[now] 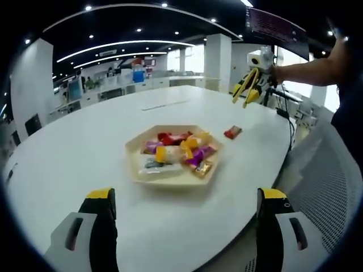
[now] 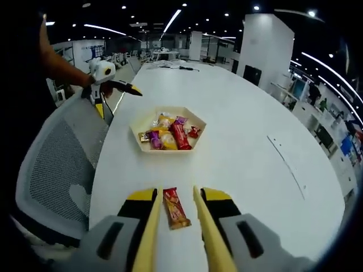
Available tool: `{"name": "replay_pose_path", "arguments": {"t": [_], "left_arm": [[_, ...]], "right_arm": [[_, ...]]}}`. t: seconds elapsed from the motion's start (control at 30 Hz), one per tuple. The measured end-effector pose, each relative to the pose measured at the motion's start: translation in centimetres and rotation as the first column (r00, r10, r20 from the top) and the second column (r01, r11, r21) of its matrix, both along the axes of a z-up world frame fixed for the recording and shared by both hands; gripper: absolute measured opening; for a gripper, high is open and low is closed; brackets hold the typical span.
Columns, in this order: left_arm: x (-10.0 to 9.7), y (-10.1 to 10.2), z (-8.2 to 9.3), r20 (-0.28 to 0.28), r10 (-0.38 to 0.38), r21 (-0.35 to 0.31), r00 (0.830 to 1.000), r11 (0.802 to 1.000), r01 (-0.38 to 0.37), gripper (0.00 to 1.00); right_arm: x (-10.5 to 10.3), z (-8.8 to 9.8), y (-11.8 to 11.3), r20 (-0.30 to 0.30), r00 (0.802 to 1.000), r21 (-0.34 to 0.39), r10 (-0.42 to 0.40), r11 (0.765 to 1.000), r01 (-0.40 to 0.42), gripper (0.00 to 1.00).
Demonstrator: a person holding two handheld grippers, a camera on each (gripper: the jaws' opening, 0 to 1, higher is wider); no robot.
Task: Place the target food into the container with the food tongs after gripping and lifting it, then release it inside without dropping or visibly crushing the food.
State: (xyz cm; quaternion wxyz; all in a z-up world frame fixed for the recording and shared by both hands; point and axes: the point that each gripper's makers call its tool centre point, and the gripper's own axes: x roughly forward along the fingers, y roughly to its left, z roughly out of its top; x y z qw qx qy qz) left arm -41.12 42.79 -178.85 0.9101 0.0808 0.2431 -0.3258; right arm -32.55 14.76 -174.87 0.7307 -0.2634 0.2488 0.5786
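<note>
Looking along the right gripper (image 2: 177, 226), the right gripper view shows a pair of yellow food tongs (image 2: 207, 232) fixed to its jaws, the two blades apart and bracketing a red-wrapped snack (image 2: 175, 208) that lies flat on the white table (image 2: 249, 141); no contact between blade and wrapper can be made out. The left gripper (image 2: 105, 76) appears at upper left of this view, held in a hand (image 2: 91, 79) above a grey mesh chair (image 2: 51, 158); whether its jaws are parted cannot be told here. The left gripper view instead shows its own jaws spread wide with nothing between them (image 1: 187, 218), and the right gripper (image 1: 249, 88) small in the distance, tongs (image 1: 245, 90) pointing down toward the table (image 1: 85, 141). The same snack (image 1: 232, 132) lies just beside the container (image 1: 170, 178). This container, a cream hexagonal tray (image 2: 139, 133), holds a loose heap of wrapped sweets (image 1: 178, 150) in red, yellow, purple and white (image 2: 167, 133).
</note>
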Motion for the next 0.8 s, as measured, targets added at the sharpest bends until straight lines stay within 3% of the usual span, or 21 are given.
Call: {"name": "replay_pose_path", "arguments": {"t": [0.3,0.8], "left_arm": [[-0.1,0.0,-0.3,-0.013,0.000,0.009,1.000,1.000,0.001,1.00],[-0.1,0.1,-0.6,-0.029,0.006,0.008,1.000,1.000,-0.006,1.00]], "right_arm": [[0.0,-3.5,-0.6,-0.030,0.999,-0.043,0.017,0.999,-0.018,0.29],[-0.4,-7.3,0.3,-0.056,0.997,-0.095,0.045,0.994,-0.050,0.29]]}}
